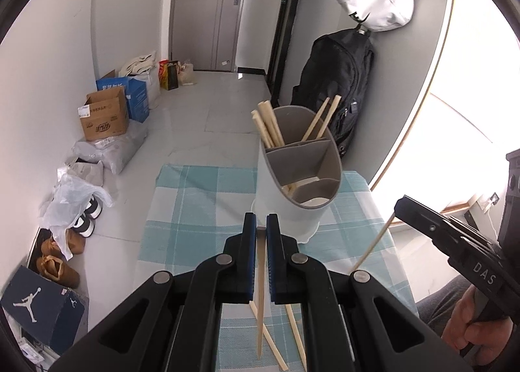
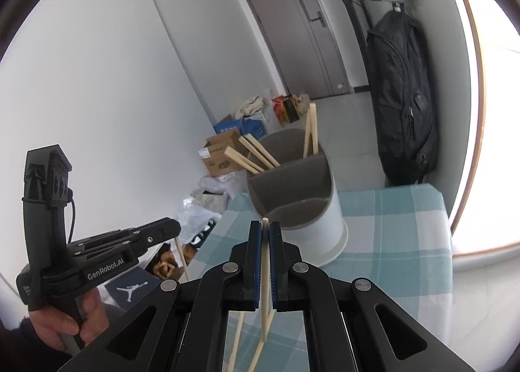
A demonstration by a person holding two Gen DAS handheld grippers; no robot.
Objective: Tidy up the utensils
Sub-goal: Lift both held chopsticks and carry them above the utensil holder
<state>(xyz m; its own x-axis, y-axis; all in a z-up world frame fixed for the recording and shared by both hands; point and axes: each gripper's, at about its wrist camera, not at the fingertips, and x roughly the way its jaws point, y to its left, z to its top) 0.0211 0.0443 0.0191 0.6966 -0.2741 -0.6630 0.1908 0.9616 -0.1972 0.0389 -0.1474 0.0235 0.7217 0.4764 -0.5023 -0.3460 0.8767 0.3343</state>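
Each gripper clamps one chopstick: the left gripper [image 1: 261, 225] grips a chopstick [image 1: 260, 287], the right gripper [image 2: 265, 232] another [image 2: 265, 277]. Only the left wrist view shows loose chopsticks [image 1: 294, 323] on the checked cloth [image 1: 195, 209]; beyond, the holder [image 1: 302, 173] has chopsticks in its far compartments.

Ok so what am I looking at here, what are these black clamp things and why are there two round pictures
They are two hand-held grippers, with no robot behind them. Each carries a fisheye camera looking along its fingers, hence the round pictures. One view is from the left gripper, the other from the right gripper. Each is clamped on one chopstick: the left one's, the right one's. Ahead, on a checked cloth, stands a divided holder already holding chopsticks. More loose chopsticks lie on the cloth.
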